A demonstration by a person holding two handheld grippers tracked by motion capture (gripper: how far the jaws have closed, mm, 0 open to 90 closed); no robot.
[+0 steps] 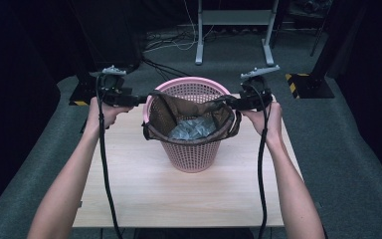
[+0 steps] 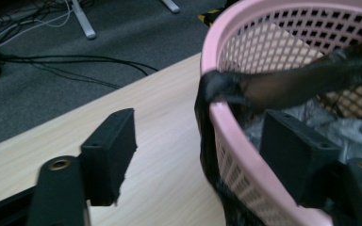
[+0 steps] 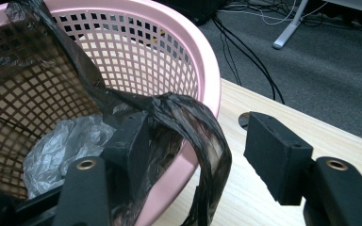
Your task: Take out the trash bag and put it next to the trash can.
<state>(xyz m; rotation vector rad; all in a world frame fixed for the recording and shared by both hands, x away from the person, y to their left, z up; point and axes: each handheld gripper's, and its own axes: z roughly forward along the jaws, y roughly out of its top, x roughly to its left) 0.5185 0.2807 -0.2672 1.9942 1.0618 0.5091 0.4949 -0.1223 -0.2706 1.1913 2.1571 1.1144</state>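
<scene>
Both hand-held grippers released | dark bag (image 1: 179,107) draped over pink basket (image 1: 191,154) rim

**Pink basket with a dark bag over its rim**

A pink plastic basket (image 1: 193,149) with latticed walls stands upright near the middle of a light wooden table (image 1: 144,189). A thin, dark brown bag (image 1: 165,112) lines it loosely; its mouth is pulled wide, the edge draped over the rim at the left, right and near sides. Crumpled grey plastic (image 1: 191,128) lies inside at the bottom.
</scene>
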